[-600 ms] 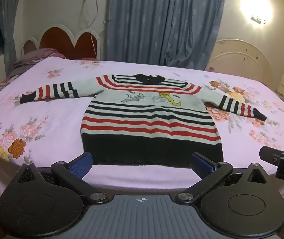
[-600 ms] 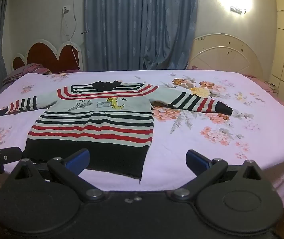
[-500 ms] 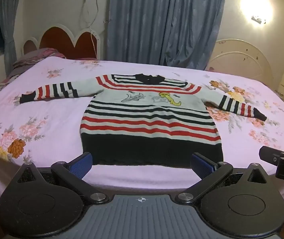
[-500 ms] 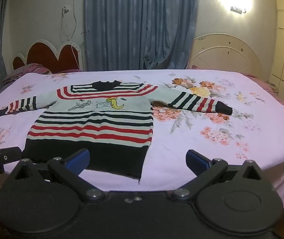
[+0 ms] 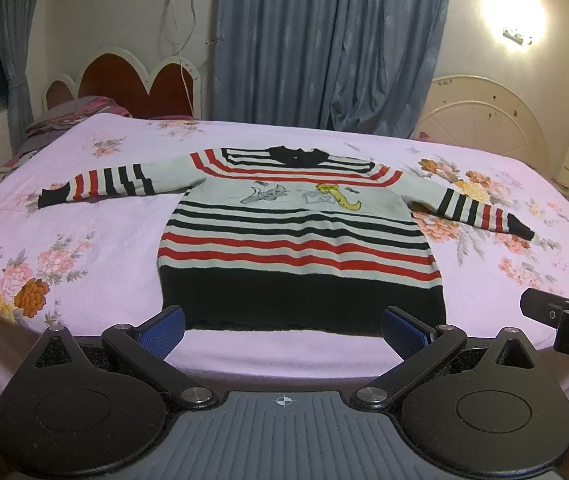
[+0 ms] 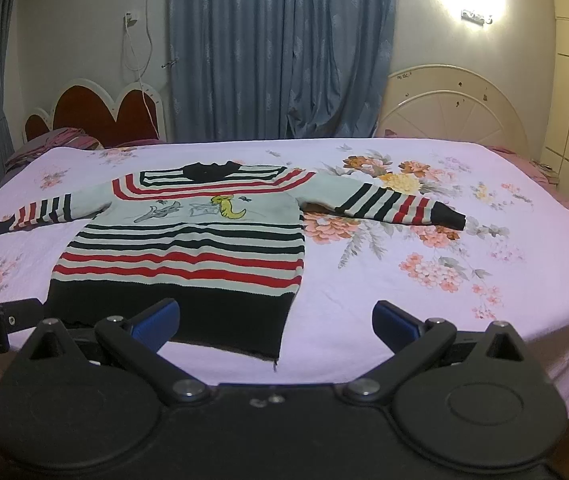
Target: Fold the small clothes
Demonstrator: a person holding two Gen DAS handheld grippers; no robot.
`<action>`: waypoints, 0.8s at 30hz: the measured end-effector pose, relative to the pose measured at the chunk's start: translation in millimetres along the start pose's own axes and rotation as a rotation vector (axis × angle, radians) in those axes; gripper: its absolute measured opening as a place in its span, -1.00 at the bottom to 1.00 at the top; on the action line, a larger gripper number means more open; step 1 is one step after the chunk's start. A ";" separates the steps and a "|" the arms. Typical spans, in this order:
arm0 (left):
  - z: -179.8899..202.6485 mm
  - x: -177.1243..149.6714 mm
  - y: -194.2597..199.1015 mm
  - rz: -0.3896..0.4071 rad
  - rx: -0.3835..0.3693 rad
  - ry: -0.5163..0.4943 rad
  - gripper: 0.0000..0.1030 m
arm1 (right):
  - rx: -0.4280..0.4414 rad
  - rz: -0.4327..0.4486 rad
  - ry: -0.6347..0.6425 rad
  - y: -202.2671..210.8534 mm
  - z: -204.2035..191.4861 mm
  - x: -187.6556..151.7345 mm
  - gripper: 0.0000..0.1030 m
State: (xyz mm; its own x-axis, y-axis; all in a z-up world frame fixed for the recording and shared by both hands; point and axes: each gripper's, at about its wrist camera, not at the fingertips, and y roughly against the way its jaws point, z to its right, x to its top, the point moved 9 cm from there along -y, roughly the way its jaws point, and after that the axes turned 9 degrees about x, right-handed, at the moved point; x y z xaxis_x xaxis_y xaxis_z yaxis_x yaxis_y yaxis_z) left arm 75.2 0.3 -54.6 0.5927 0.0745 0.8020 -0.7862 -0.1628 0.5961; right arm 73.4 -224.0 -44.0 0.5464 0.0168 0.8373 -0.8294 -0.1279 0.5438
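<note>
A small striped sweater point(image 5: 296, 240) lies flat on the bed point(image 5: 84, 220), in the middle of the left wrist frame, with both sleeves spread to the sides and the black hem toward the camera. In the right wrist frame the sweater point(image 6: 188, 248) sits in the left half.

The left gripper point(image 5: 282, 330) is at the bottom of its frame, tilted down toward the hem, its jaws wide apart with nothing between them. The right gripper point(image 6: 274, 320) is also tilted down, its jaws wide apart and empty, above the hem's right corner. Neither one touches the cloth. The two grippers are side by side at the near edge of the bed.
</note>
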 end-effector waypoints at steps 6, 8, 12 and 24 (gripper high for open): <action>1.3 -0.9 -2.2 0.002 0.002 -0.001 1.00 | 0.001 -0.001 -0.001 1.7 -0.3 -0.5 0.98; 2.4 -1.3 -3.0 0.002 0.002 -0.001 1.00 | 0.000 0.000 0.000 1.6 0.0 -0.7 0.98; 3.2 -1.3 -3.8 0.002 0.000 -0.002 1.00 | 0.000 0.001 -0.001 0.8 0.1 -1.0 0.98; 2.3 -3.5 0.4 0.004 0.002 -0.002 1.00 | 0.001 0.000 0.003 -4.5 -0.4 -1.0 0.98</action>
State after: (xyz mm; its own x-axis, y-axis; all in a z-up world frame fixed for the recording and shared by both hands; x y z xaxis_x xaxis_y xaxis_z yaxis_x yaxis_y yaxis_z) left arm 73.1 -2.4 -57.3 0.5902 0.0717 0.8040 -0.7880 -0.1650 0.5932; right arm 76.5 -223.0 -47.2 0.5458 0.0195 0.8377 -0.8295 -0.1287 0.5435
